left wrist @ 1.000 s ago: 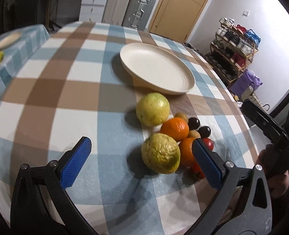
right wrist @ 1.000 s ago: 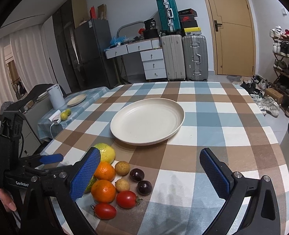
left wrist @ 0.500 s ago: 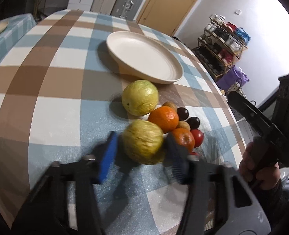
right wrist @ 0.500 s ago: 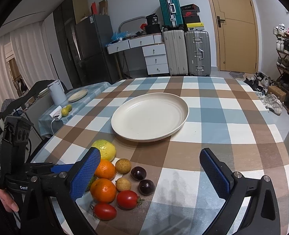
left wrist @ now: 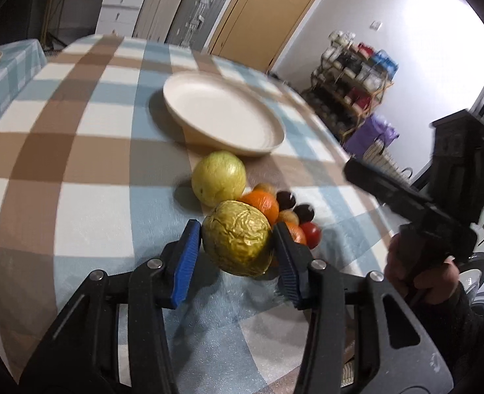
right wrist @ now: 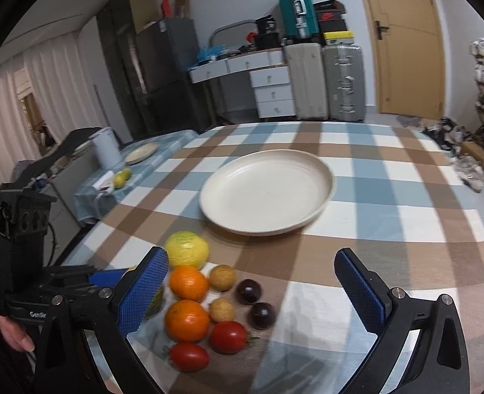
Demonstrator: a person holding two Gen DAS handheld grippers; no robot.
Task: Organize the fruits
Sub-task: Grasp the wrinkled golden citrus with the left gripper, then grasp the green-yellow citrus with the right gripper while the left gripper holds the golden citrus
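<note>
My left gripper (left wrist: 237,233) is shut on a wrinkled yellow-green fruit (left wrist: 238,243), with a blue pad pressed against each side. The fruit sits at the near end of a cluster on the checked tablecloth. Behind it lie a smooth yellow-green fruit (left wrist: 219,177), two oranges (right wrist: 188,282), two tomatoes (right wrist: 228,336), two dark round fruits (right wrist: 248,290) and two small brown ones (right wrist: 222,277). A cream plate (right wrist: 327,177) stands bare beyond them. My right gripper (right wrist: 251,257) hangs open above the table to the right of the cluster, holding nothing. Its left finger hides most of the gripped fruit in the right wrist view.
A low side table at the left carries a small plate (right wrist: 142,152), a white kettle (right wrist: 105,147) and two yellow fruits (right wrist: 120,177). Suitcases (right wrist: 324,82) and drawers stand behind the table; a shoe rack (left wrist: 357,75) is at the right. A hand (left wrist: 432,279) holds the right gripper.
My left gripper went from wide open to shut on the wrinkled fruit, moving in around it. The right gripper stayed open and hardly moved.
</note>
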